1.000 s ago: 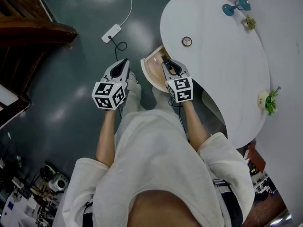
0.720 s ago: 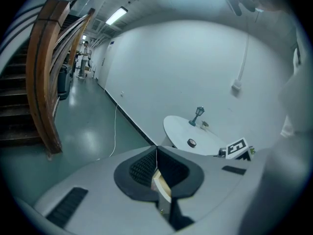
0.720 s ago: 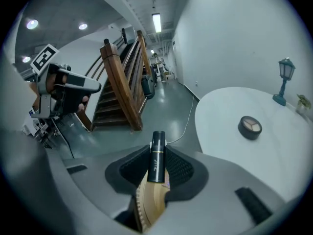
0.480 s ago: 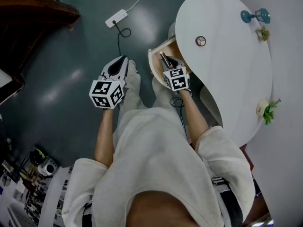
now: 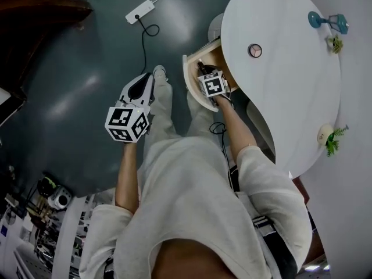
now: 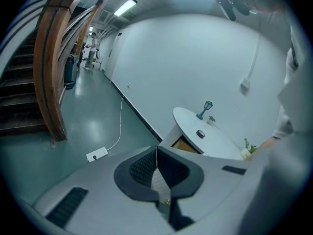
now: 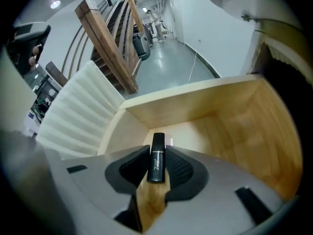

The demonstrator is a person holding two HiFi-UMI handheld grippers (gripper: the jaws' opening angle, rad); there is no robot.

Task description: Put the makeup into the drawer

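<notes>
I'm at the placing step: my right hand-held gripper (image 7: 156, 167) pinches the makeup (image 7: 156, 154) over the open drawer (image 7: 230, 116). Next, I'd lower slightly and part the jaws. My left hand-held gripper (image 6: 156, 171) hangs closed, empty, aside.

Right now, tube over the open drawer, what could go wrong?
The right gripper pinches the black makeup tube with one end jutting out, so it may pivot or slip. Let go above the drawer floor, the tube could roll. The tabletop overhangs close by; the gripper might knock it.
</notes>
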